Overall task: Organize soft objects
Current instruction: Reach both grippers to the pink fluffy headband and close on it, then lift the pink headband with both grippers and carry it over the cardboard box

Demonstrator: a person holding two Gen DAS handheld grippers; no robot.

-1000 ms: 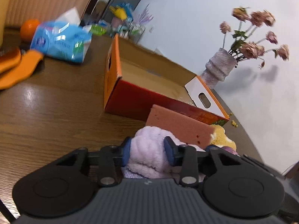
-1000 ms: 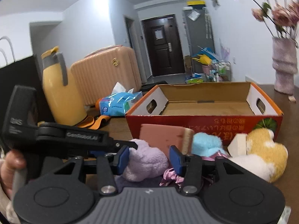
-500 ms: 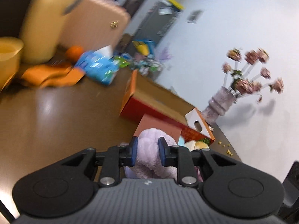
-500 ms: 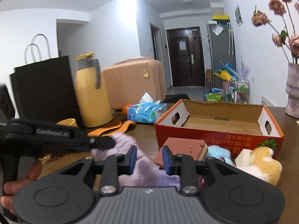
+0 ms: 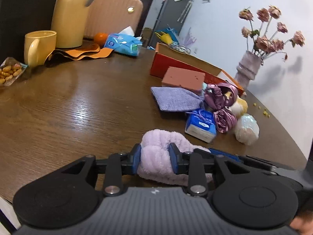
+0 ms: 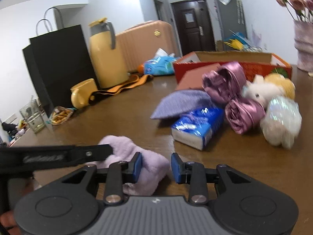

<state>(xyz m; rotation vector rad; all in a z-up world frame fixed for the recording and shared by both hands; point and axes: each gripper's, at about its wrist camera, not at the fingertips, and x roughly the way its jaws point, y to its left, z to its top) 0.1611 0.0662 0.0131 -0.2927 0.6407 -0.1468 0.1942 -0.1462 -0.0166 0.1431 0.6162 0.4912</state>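
My left gripper [image 5: 155, 157] is shut on a fluffy lilac towel [image 5: 156, 156], which lies low over the wooden table's near part. In the right wrist view the lilac towel [image 6: 150, 166] sits partly between my right gripper's [image 6: 156, 165] open jaws, touching only the left pad. A pile of soft things lies farther right: a purple cloth [image 5: 176, 98], a pink sponge block [image 5: 183, 77], satin scrunchies [image 5: 222, 98], a plush toy [image 6: 268, 90], a white puff [image 5: 246, 128] and a blue tissue pack [image 5: 201, 125]. The orange cardboard box [image 5: 176, 62] stands behind them.
A yellow mug [image 5: 38, 47], a yellow thermos [image 5: 68, 13], an orange mat [image 5: 84, 51], a snack bag [image 5: 9, 73], a blue wipes pack [image 5: 123, 44] and an orange fruit sit at the far left. A flower vase [image 5: 247, 68] stands far right. A black bag [image 6: 56, 64] and a glass [image 6: 32, 118] stand left.
Both grippers have pulled back from the pile toward the table's near edge. The left one carried the lilac towel with it and lowered it near the table. The right gripper opened wider.
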